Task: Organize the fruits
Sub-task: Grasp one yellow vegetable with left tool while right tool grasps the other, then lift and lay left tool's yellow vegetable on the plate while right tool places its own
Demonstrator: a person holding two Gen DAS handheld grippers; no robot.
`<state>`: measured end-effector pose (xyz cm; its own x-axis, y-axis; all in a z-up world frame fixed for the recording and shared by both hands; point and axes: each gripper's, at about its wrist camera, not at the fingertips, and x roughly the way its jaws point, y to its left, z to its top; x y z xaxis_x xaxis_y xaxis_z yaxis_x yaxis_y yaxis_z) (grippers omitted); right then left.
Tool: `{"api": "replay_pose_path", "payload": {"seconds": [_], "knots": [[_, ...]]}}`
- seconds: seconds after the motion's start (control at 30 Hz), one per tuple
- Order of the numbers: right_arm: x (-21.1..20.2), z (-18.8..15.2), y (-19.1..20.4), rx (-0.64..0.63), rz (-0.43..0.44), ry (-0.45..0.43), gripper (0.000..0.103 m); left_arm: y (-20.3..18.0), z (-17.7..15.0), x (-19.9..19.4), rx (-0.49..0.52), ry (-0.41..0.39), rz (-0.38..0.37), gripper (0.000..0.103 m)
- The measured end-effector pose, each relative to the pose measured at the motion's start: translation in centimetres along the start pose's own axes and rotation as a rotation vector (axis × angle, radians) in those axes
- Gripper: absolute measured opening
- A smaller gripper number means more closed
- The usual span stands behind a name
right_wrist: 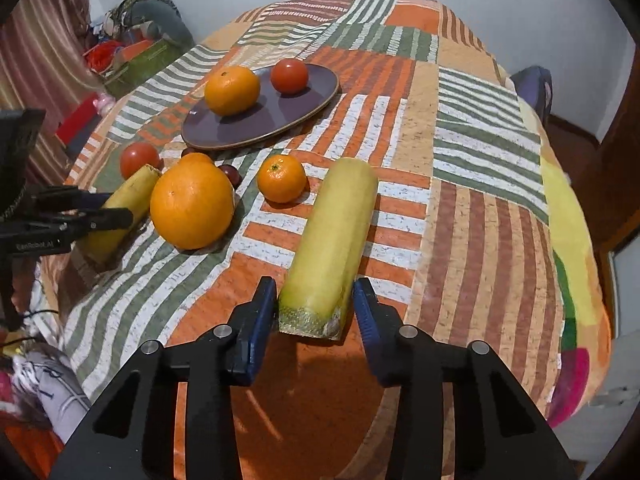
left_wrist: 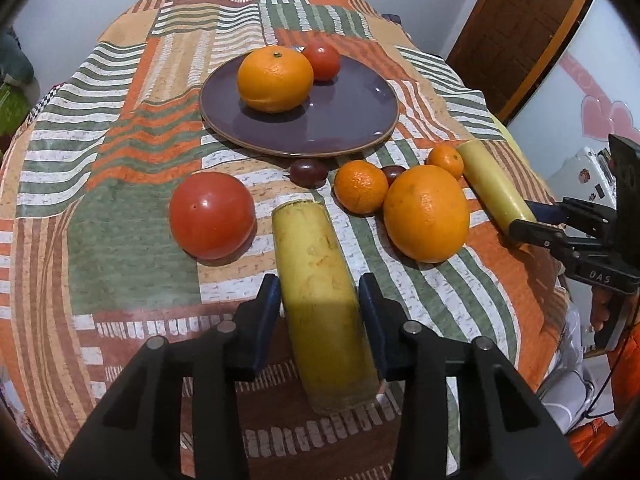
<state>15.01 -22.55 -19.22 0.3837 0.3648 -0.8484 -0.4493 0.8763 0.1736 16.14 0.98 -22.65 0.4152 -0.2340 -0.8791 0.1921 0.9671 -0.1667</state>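
Your left gripper point(left_wrist: 319, 294) points steeply down at the counter point(left_wrist: 132, 240), its blue pads clamped on either side of the near yellow banana piece point(left_wrist: 320, 280), which lies just this side of the purple plate point(left_wrist: 340, 120). Left of that piece sits a red tomato point(left_wrist: 212, 215); right of it, a large orange point(left_wrist: 426, 213). The plate carries an orange point(left_wrist: 275, 78) and a tomato point(left_wrist: 321, 60). Farther right of the plate, your right gripper point(right_wrist: 315, 304) tilts down likewise, pads closing against the cut end of the second banana piece point(right_wrist: 334, 248); the left pad looks barely apart from it.
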Motion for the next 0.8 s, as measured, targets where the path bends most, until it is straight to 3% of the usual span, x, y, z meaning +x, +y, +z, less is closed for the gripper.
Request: {"api": "replay_pose_path", "payload": {"seconds": [0.5, 0.8], "knots": [[2.9, 2.9, -1.3, 0.058, -0.042, -0.003, 0.041, -0.1, 0.9, 2.3, -0.067, -0.006, 0.023, 0.041], [3.3, 3.3, -1.8, 0.064, -0.048, -0.042, 0.039, 0.0, 1.4, 1.6, -0.076, -0.032, 0.020, 0.038]]}}
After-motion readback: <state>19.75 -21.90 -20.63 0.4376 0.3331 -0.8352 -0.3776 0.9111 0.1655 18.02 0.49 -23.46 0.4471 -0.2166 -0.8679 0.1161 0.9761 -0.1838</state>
